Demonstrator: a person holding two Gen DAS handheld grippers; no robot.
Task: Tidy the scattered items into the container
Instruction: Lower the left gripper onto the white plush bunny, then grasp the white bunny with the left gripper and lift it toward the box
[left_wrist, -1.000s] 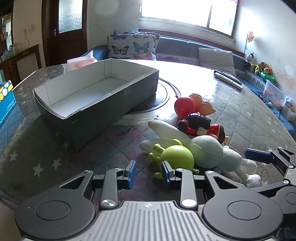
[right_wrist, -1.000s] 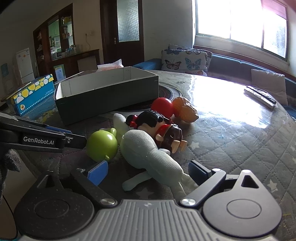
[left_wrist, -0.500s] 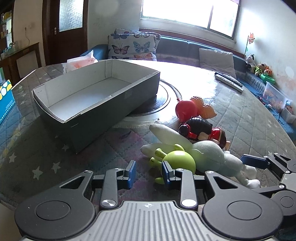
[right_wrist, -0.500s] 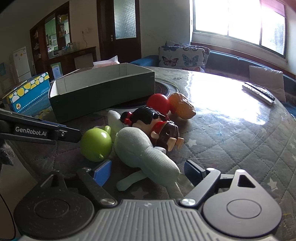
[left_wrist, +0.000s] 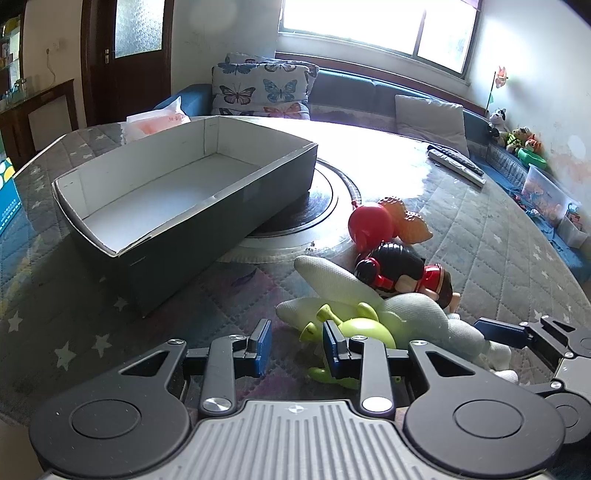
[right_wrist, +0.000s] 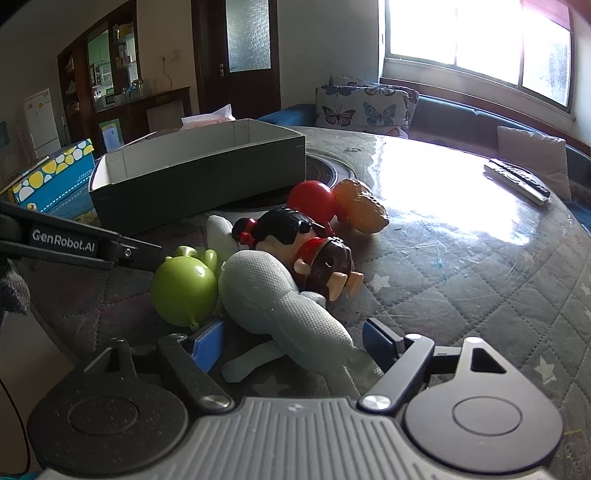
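Note:
An empty dark green box (left_wrist: 192, 199) with a white inside sits on the table, partly on a round turntable; it also shows in the right wrist view (right_wrist: 199, 177). A pile of toys lies to its right: a green round toy (left_wrist: 364, 328) (right_wrist: 184, 286), a pale plush (left_wrist: 413, 314) (right_wrist: 273, 299), a black-haired doll (left_wrist: 402, 273) (right_wrist: 306, 251), a red ball toy (left_wrist: 371, 223) (right_wrist: 312, 201) and an orange toy (left_wrist: 406, 221) (right_wrist: 360, 210). My left gripper (left_wrist: 295, 345) is open and empty just left of the green toy. My right gripper (right_wrist: 295, 341) is open, its jaws on either side of the plush's lower end.
A turntable (left_wrist: 325, 206) lies under the box's far end. Remote controls (left_wrist: 456, 164) lie at the table's far right. A blue and yellow carton (right_wrist: 55, 181) stands left of the box. A tissue pack (left_wrist: 155, 123) lies behind the box. A sofa with cushions runs behind the table.
Both grippers have moved slightly forward toward the toy pile. The right gripper's jaws now reach further around the plush. No toy has moved.

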